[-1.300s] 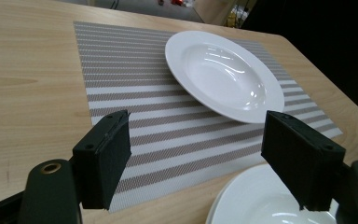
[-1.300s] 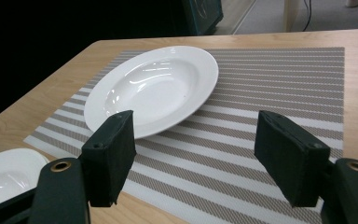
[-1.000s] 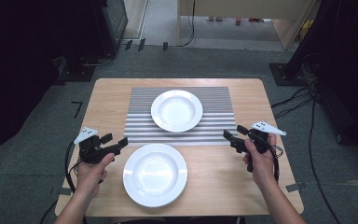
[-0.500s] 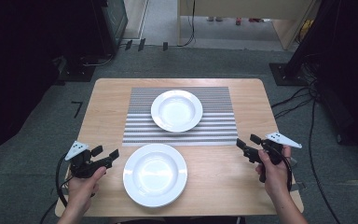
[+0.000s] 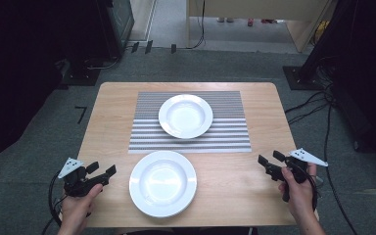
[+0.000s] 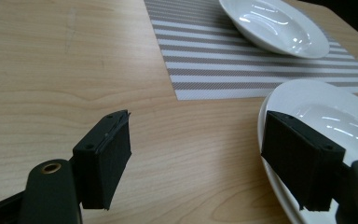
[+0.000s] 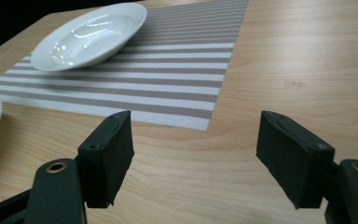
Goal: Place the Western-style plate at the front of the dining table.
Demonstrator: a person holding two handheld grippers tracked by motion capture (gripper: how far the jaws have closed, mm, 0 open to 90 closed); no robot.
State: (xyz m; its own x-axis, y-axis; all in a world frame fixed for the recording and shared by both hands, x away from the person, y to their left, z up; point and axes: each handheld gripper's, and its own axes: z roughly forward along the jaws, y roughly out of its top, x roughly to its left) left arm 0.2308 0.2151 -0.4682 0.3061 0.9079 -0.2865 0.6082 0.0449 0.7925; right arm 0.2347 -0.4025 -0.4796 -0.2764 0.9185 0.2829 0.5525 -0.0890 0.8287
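Note:
One white deep plate (image 5: 185, 116) sits on the striped placemat (image 5: 147, 132) at mid-table. A second white plate (image 5: 162, 182) lies on bare wood near the front edge. My left gripper (image 5: 102, 169) hovers at the table's front left, open and holding nothing, a short way left of the near plate. In the left gripper view its jaws stand wide apart (image 6: 198, 158), with the near plate (image 6: 326, 116) just behind the right pad (image 6: 298, 158). My right gripper (image 5: 270, 158) is at the front right, also open and holding nothing (image 7: 196, 156), pointing toward the placemat's corner (image 7: 200, 119).
The wooden table (image 5: 112, 98) stands on grey carpet, with cables (image 5: 323, 112) on the floor to the right and dark equipment at the back left. Bare wood lies between each gripper and the near plate. In the right gripper view the far plate (image 7: 88, 35) is at upper left.
Both grippers have pulled back toward the front edge and outward, away from the near plate. Their jaws stay open, and the plates have not moved.

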